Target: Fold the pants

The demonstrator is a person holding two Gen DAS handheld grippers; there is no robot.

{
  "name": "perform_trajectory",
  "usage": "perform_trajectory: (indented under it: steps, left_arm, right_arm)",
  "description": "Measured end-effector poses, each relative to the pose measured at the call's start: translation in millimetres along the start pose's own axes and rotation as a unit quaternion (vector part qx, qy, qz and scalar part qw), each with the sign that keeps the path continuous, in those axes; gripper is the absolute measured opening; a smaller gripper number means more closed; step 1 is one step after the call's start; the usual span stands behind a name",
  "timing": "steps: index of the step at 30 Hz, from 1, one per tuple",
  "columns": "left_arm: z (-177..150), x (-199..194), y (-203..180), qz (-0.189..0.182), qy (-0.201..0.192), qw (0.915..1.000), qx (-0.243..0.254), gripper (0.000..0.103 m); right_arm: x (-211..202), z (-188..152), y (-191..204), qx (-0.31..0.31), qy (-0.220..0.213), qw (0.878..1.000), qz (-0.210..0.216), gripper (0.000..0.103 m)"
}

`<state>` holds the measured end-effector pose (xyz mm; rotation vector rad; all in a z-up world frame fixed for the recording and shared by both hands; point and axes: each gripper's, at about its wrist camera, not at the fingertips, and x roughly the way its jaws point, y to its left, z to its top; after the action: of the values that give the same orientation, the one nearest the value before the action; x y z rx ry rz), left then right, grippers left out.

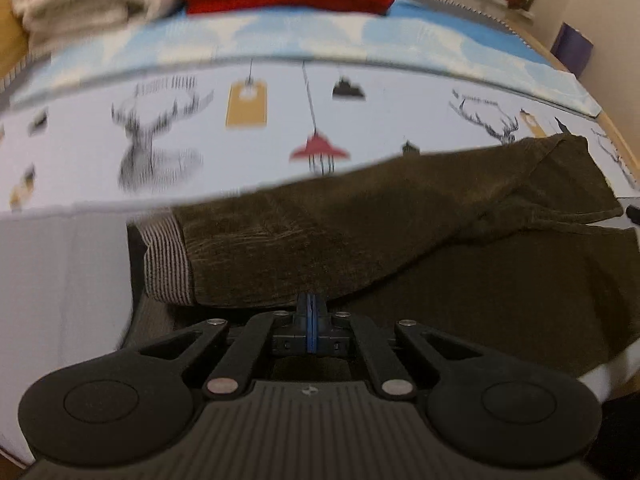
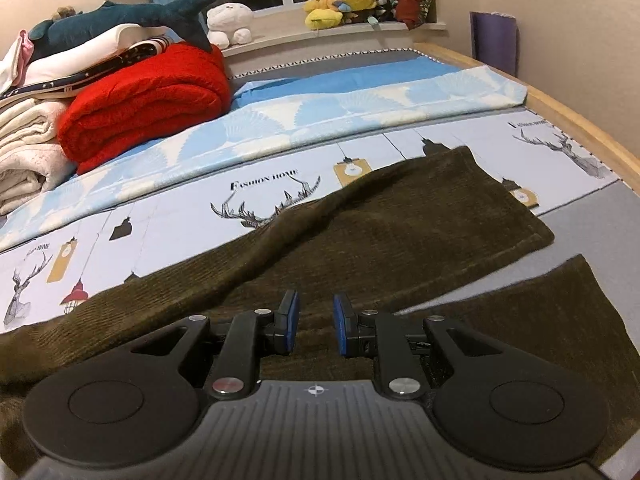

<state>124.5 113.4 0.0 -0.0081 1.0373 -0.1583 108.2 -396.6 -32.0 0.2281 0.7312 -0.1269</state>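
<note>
Motion blurs the deer print (image 1: pixel 156 148) on the sheet; the pants (image 1: pixel 400 232) run off the right edge, hiding the left gripper's (image 1: pixel 311 308) tips.

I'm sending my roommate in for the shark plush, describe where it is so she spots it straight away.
Start at the bed, at its left end where the folded bedding is stacked. The red blanket lies in front, and the shark plush lies on top of the pile. It alone is dark teal; the windowsill toys are white or yellow.
</note>
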Motion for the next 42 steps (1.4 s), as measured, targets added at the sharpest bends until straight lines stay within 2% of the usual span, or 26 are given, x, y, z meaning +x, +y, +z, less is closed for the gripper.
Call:
perform_trajectory:
  steps: [2, 3, 4, 6, 8, 11, 15, 19, 26, 28, 29, 30, 31, 33, 35, 37, 38, 40, 42]
  left_arm:
    - [-4.5, 5.6, 18.0, -0.018, 0.026, 0.9978, -0.058, 0.009]
    - [-5.6, 8.9, 28.3, -0.032, 0.036, 0.9949, -0.089, 0.018]
    - [-6.1, 12.2, 37.7, -0.045, 0.045, 0.9910, -0.117, 0.035]
    - [-4.9, 18.8, 57.0, -0.055, 0.055, 0.9818, -0.173, 0.050]
    - [-5.7, 25.6, 75.9, -0.068, 0.067, 0.9678, -0.233, 0.050]
    - [-8.5, 37.7, 92.9, -0.083, 0.084, 0.9476, -0.297, 0.052]
    - [-3.9, 50.5, 97.1, -0.087, 0.089, 0.9313, -0.342, 0.058]
    - [5.5, 61.9, 94.7, -0.095, 0.086, 0.9214, -0.367, 0.059]
    - [17.9, 73.9, 84.8, -0.060, 0.081, 0.9235, -0.370, 0.059]
    - [19.1, 74.7, 84.6, -0.050, 0.076, 0.9236, -0.372, 0.054]
    - [20.1, 74.1, 85.2, -0.047, 0.072, 0.9237, -0.373, 0.048]
    - [21.5, 72.7, 85.4, -0.039, 0.067, 0.9258, -0.370, 0.025]
    - [23.1, 69.1, 85.7, -0.026, 0.059, 0.9304, -0.361, 0.011]
    - [26.9, 59.7, 85.6, -0.014, 0.038, 0.9372, -0.346, 0.007]
    - [31.6, 42.3, 81.4, 0.010, -0.001, 0.9462, -0.324, 0.006]
    - [35.3, 28.4, 77.5, 0.027, -0.035, 0.9510, -0.306, 0.006]
    - [36.8, 24.5, 77.4, 0.033, -0.047, 0.9519, -0.301, 0.006]
    - [38.1, 28.4, 79.3, 0.029, -0.038, 0.9495, -0.310, 0.006]
    - [33.6, 37.0, 86.4, 0.012, -0.011, 0.9401, -0.341, 0.007]
  right_arm:
    - [-0.2, -1.2, -2.6, 0.000, 0.006, 1.000, 0.000, 0.020]
    - [-0.5, -1.8, -3.8, -0.001, 0.008, 1.000, -0.002, 0.020]
    - [-0.9, -2.2, -5.2, -0.001, 0.009, 1.000, -0.003, 0.020]
    - [-1.8, -3.7, -8.2, -0.001, 0.009, 1.000, -0.005, 0.020]
    - [-1.9, -4.6, -10.8, 0.002, 0.010, 1.000, -0.010, 0.020]
    - [-1.9, -5.1, -13.8, 0.006, 0.010, 1.000, -0.011, 0.020]
    - [-1.1, -4.6, -14.9, -0.002, 0.009, 1.000, -0.013, 0.020]
    - [3.6, -3.4, -15.5, -0.001, 0.013, 1.000, -0.016, 0.020]
    - [9.6, -2.9, -9.0, -0.013, 0.018, 1.000, -0.020, 0.020]
    - [11.3, -2.0, -7.2, -0.016, 0.017, 0.999, -0.021, 0.020]
    - [12.1, -2.0, -6.6, -0.017, 0.017, 0.999, -0.021, 0.020]
    - [12.8, -1.8, -5.6, -0.018, 0.018, 0.999, -0.021, 0.020]
    - [13.6, -1.6, -4.3, -0.018, 0.018, 0.999, -0.020, 0.020]
    - [15.4, -0.3, -1.6, -0.017, 0.017, 1.000, -0.018, 0.021]
    - [17.2, 2.3, 0.8, -0.015, 0.014, 1.000, -0.015, 0.021]
    - [18.8, 5.5, 2.7, -0.011, 0.009, 1.000, -0.012, 0.021]
    - [19.3, 7.4, 2.9, -0.003, 0.004, 1.000, -0.010, 0.021]
    - [21.8, 11.5, 2.2, 0.015, -0.001, 1.000, 0.002, 0.021]
    - [27.5, 16.4, 0.5, 0.033, -0.007, 0.999, 0.008, 0.021]
